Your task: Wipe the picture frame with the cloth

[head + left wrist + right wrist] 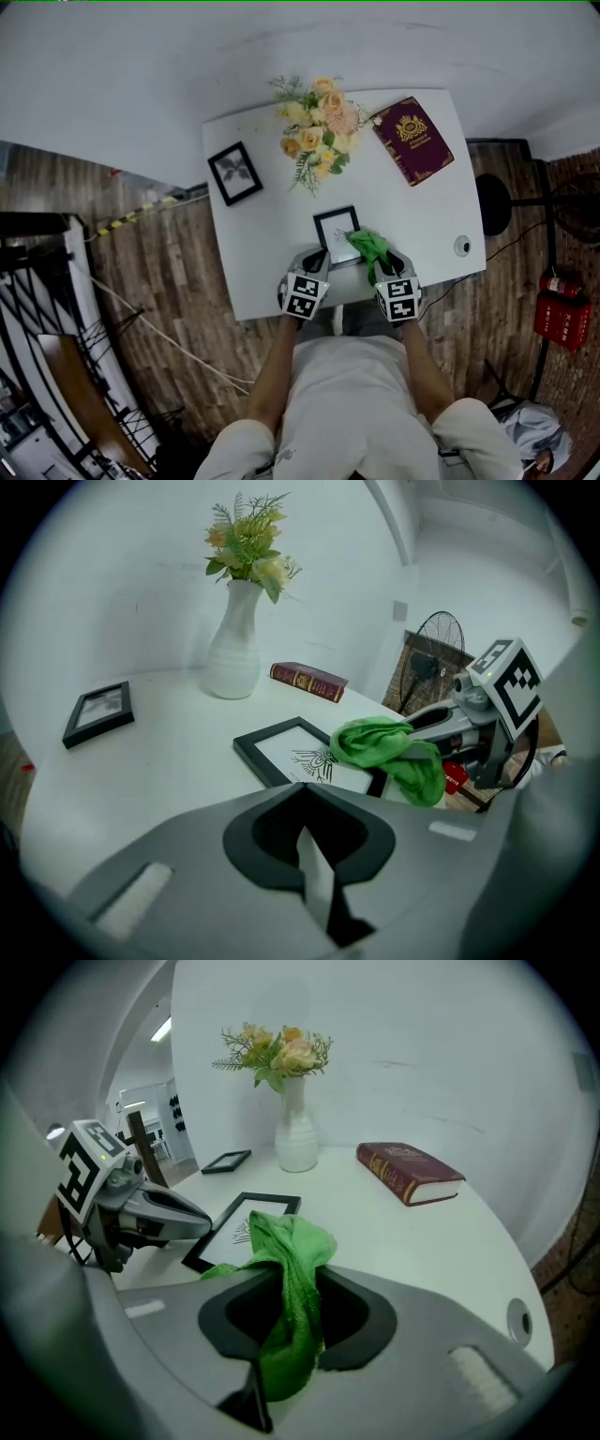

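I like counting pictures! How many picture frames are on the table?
2. One frame lies near the table's front edge, the cloth over its corner; the other frame lies by the left edge, left of the flowers. None looks hidden.

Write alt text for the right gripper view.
The right gripper clamps a green cloth bunched over the edge of a black picture frame lying on a white table. The left gripper sits at left; a vase and book stand behind.
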A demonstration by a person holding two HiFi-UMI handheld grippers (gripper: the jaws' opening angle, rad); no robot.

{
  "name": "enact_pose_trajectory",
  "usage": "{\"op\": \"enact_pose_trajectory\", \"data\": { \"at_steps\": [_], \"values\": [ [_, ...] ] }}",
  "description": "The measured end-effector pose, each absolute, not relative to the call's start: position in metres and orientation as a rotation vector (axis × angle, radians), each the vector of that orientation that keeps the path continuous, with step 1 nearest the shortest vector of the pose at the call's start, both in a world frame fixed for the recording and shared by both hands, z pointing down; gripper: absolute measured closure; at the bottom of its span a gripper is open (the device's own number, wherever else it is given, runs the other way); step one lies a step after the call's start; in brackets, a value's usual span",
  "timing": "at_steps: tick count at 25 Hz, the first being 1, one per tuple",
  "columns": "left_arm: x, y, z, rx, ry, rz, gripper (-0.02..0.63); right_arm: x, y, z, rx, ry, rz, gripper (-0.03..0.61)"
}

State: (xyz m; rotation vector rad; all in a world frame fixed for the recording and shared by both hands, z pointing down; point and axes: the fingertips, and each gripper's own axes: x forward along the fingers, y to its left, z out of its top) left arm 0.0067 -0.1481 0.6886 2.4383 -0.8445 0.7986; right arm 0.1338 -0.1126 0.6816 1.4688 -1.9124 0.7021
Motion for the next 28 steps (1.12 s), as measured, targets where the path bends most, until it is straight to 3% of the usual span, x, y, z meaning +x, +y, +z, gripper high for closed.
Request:
{"op": "enact_pose_trajectory", "data": {
  "at_steps": [6, 16, 28],
  "values": [
    [-0.004, -0.158, 0.663, 2.46, -0.923, 0.732, 0.594, 0.149, -0.12, 0.638, 1.569, -1.966, 0.589, 0.485],
    [-0.02, -0.161, 0.582, 2.598, -1.009, 0.567, 0.594, 0.111, -0.134, 0.549, 1.597, -2.17, 0.33, 0.487],
    [-0.031, -0.147, 0.544, 2.678, -1.036, 0.502, 0.594, 0.088, -0.123, 0.515, 1.626, -2.206, 0.261, 0.488]
  ]
}}
